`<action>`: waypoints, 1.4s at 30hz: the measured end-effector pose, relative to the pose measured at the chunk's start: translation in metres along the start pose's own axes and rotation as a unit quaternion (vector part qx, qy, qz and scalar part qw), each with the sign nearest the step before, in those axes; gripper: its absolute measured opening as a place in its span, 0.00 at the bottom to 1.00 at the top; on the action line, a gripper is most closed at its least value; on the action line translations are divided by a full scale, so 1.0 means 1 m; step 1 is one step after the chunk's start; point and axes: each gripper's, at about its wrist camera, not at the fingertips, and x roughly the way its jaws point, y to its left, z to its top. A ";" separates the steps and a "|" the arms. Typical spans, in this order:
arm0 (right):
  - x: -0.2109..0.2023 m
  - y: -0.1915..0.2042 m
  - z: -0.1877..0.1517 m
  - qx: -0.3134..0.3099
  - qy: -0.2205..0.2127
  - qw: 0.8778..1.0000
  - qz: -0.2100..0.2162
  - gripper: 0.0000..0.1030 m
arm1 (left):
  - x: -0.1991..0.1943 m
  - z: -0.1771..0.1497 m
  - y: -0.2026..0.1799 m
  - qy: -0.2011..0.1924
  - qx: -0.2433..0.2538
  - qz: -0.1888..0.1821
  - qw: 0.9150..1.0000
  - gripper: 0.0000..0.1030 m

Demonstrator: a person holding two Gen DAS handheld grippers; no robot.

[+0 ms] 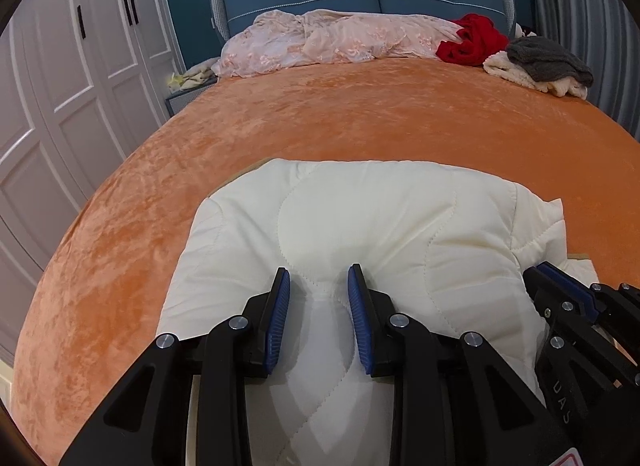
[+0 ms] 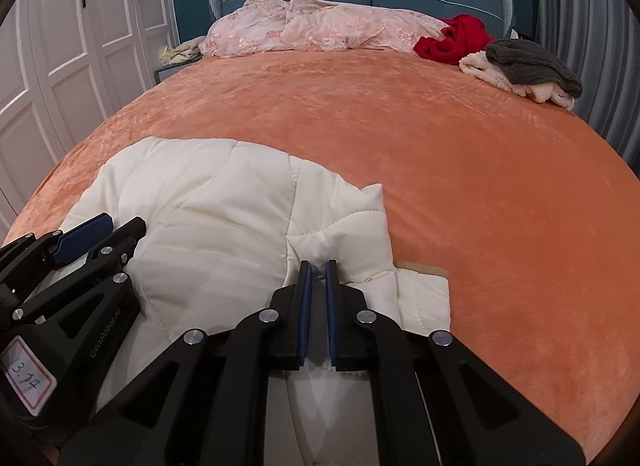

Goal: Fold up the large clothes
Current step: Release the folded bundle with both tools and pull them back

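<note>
- Left gripper: I have its pads pinching a thick bunched ridge of the white quilted garment at the near edge of the bed. Risk: the padding is slippery and puffy, so only the outer shell may be caught and it slides out when I lift.
- Right gripper: pads pressed almost together on a thin fold of the same garment, near its right-hand side. Risk: this bite looks shallow; one layer could pull free and the fold comes up lopsided.
- The two grippers sit just beside each other. Risk: uneven lifting twists the garment, or the linkages knock together.
- Garment lies crumpled near the near edge, with a tan lining edge showing under its right side. Risk: trapped layers drag and the fold bunches.
- The orange plush cover could grip the fabric and resist sliding.
- Far edge: pink bedding, red cloth and grey-and-cream pile are well apart; little risk of snagging.
</note>
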 end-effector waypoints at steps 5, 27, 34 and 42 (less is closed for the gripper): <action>0.003 -0.002 -0.003 0.006 -0.010 1.000 0.002 0.04 | 0.005 -0.004 -0.004 -0.009 0.001 0.008 1.000 0.26; -0.033 0.001 0.007 0.011 0.005 1.000 0.010 0.08 | -0.019 -0.007 0.006 0.001 -0.012 -0.011 1.000 0.36; -0.092 -0.013 -0.055 0.016 0.064 0.997 0.031 0.10 | -0.087 -0.057 0.030 0.046 -0.026 -0.028 0.998 0.42; -0.163 -0.012 -0.081 0.020 0.086 0.996 0.020 0.13 | -0.148 -0.094 0.035 0.073 -0.032 -0.019 0.997 0.42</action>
